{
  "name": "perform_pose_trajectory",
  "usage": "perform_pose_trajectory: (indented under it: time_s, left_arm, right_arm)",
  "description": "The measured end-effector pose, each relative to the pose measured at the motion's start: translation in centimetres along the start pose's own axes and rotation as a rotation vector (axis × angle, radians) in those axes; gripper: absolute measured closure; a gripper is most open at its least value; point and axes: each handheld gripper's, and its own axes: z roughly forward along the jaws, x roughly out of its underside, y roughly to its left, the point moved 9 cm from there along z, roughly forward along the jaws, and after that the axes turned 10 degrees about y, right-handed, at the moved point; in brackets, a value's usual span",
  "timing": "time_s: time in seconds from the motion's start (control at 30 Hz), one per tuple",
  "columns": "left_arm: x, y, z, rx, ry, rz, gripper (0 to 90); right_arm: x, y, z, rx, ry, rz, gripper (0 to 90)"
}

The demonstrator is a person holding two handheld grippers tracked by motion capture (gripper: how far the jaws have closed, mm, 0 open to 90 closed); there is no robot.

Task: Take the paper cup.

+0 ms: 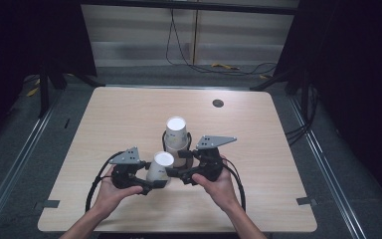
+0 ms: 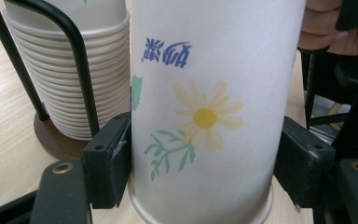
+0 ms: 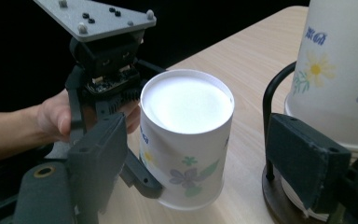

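**Upturned cup held in the left claw, beside the stack**

The cup (image 1: 159,167) sits near the tabletop's (image 1: 258,194) front edge, mouth down and closed base up, its long axis close to upright with a slight tilt. In the left gripper view its daisy print and blue lettering read upside down. The left claw (image 1: 151,185) is clamped on it, pads pressing both sides of the wall low down near the rim. The right claw (image 1: 181,172) stands apart, jaws spread with nothing between the pads; the cup is just ahead of it and untouched by it. Just behind the cup stands the stack (image 1: 176,137) of nested cups, also mouth down, on a round brown base with a black wire rack (image 2: 77,56) rising around it. Farther back, a dark disc (image 1: 218,103) lies in the tabletop.
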Motion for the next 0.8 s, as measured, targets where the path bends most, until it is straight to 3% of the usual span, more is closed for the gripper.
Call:
perform_pose_trajectory:
  time_s: [0.43,0.8]
  left_arm:
    - [-0.4,-0.2,-0.3,-0.01,0.051,0.043,29.3]
    - [0.0,-0.1,-0.2,-0.045,0.104,0.065,29.3]
  right_arm:
    - [1.1,-0.4,-0.3,-0.012,0.089,-0.008,18.6]
    - [2.0,-0.9,-0.6,-0.018,0.153,-0.01,19.8]
